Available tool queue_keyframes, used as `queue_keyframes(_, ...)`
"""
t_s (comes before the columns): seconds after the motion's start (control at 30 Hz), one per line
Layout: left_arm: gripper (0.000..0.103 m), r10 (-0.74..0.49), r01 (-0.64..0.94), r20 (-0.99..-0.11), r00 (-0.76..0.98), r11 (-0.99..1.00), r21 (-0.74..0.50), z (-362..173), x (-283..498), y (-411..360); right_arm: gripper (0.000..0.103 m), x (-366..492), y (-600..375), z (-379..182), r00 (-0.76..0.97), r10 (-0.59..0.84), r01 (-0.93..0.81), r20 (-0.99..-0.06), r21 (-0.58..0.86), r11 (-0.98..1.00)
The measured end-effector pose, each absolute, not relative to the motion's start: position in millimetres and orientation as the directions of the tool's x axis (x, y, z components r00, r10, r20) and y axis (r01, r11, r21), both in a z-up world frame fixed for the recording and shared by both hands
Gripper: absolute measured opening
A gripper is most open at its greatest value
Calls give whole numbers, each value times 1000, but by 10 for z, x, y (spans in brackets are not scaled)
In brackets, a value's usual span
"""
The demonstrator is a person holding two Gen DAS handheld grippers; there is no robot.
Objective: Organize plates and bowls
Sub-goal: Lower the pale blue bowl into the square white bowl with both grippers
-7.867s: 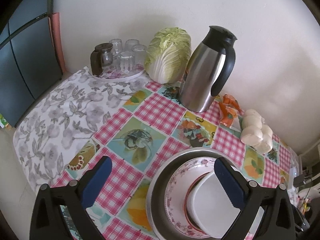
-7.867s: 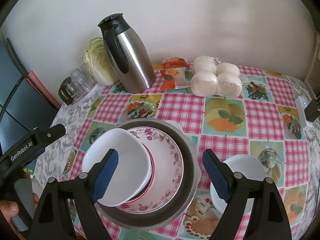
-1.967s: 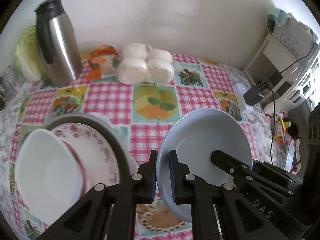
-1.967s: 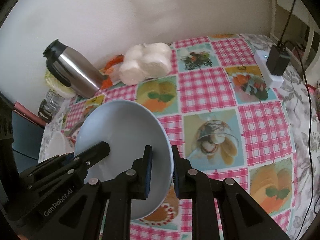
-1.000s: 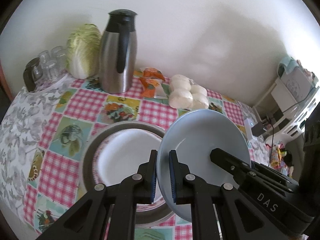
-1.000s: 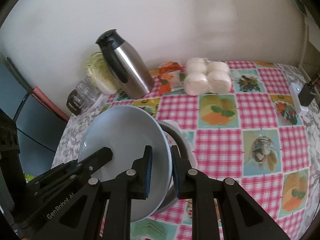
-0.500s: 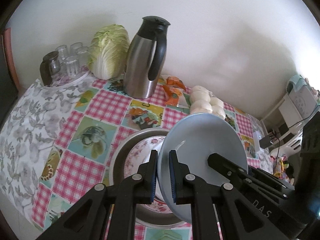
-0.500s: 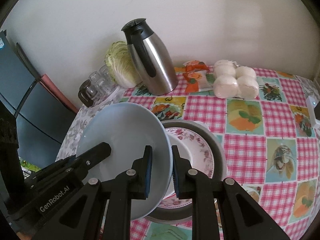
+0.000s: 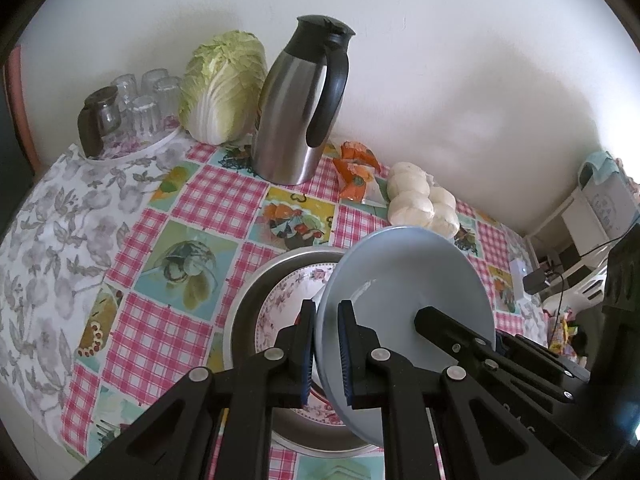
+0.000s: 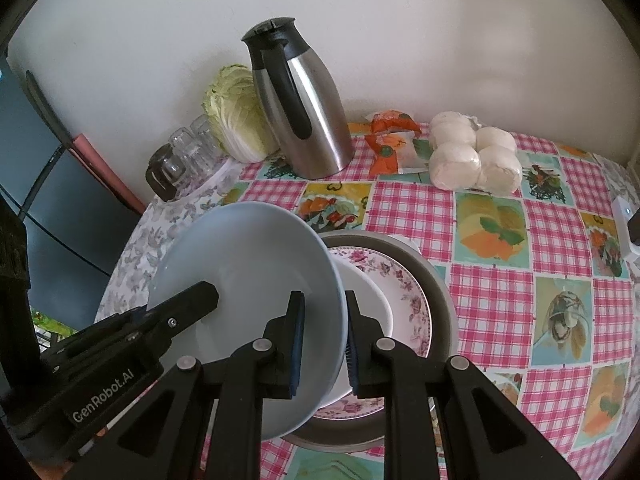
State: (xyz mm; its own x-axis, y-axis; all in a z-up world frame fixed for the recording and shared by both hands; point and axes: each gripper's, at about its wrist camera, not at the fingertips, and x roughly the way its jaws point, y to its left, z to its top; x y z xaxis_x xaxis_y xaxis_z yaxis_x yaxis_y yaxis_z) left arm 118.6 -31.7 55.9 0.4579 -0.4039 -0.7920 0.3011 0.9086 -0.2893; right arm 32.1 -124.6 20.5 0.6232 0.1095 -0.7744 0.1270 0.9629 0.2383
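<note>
Blue bowl (image 10: pixel 248 280) carried over metal basin (image 10: pixel 440 280), both tools clamping its rim

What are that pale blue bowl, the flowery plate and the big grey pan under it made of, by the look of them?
The pale blue bowl looks like glazed ceramic or melamine: smooth, evenly coloured, with a soft sheen; I cannot tell which. The flowery plate seems glazed porcelain or melamine, glossy white with a printed rose border. The grey pan looks like dull brushed metal, perhaps aluminium or steel, from its matte silvery rim.
</note>
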Motion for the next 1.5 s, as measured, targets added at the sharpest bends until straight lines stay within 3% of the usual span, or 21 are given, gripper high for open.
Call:
queue_keyframes(0.47, 13, -348, 268, -853, 388, 929, -257, 207, 1320, -406, 22, 457, -1283, -129, 540, 92, 155, -837, 206, 966)
queue_keyframes(1.17, 14, -330, 239, -849, 412, 939, -249, 206, 1356, -349, 22, 447, -1278, -59, 552, 43, 166, -833, 161, 973)
queue_keyframes(1.5, 15, -334, 239, -847, 414, 937, -253, 228, 1355, -348, 32, 383, -1361, 65, 592, 7, 192, -806, 150, 970)
